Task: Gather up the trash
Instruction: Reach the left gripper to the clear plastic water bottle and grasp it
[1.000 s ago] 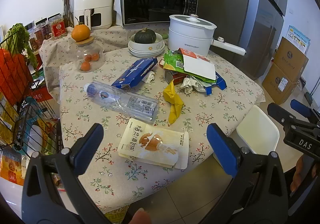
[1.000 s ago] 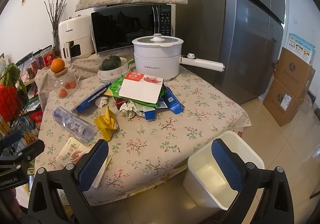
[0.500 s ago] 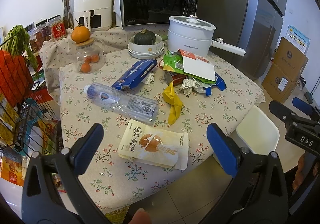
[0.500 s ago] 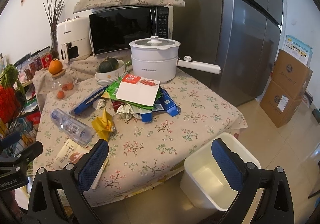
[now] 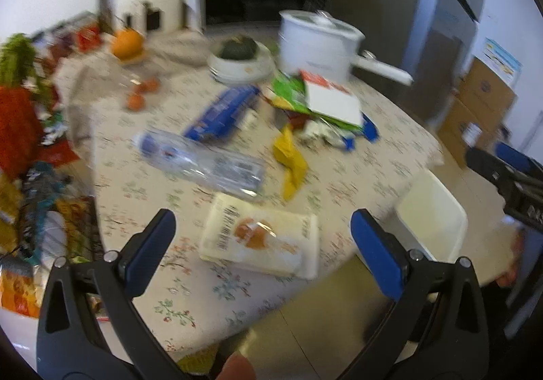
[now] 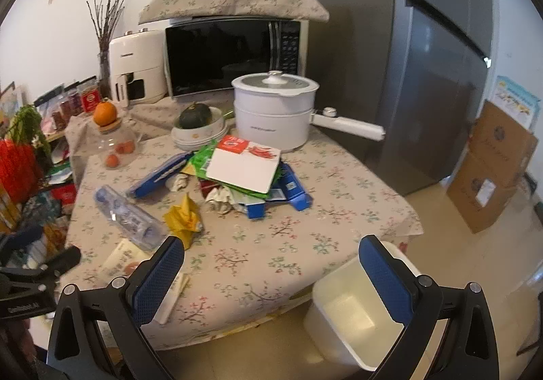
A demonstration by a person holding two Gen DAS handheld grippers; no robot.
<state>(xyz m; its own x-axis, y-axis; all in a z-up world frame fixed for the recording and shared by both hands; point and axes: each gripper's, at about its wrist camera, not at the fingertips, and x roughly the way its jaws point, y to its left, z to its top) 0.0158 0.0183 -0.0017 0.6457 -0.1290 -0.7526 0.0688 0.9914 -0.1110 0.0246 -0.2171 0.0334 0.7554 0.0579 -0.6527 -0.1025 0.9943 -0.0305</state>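
Trash lies on a floral-cloth table: a cream snack pouch, a crushed clear plastic bottle, a yellow wrapper, a blue box and a pile of green, white and blue packaging. A white bin stands on the floor by the table's near right corner. My left gripper is open and empty, held over the pouch at the near edge. My right gripper is open and empty, between table edge and bin. The left view is blurred.
A white electric pot, a bowl stack with a dark squash, a glass jar topped by an orange, a microwave and an air fryer stand at the back. A fridge and cardboard boxes are right; a cluttered rack left.
My left gripper has moved quickly, blurring its view, and sits closer to the pouch. My right gripper has shifted closer to the table. Both stay open.
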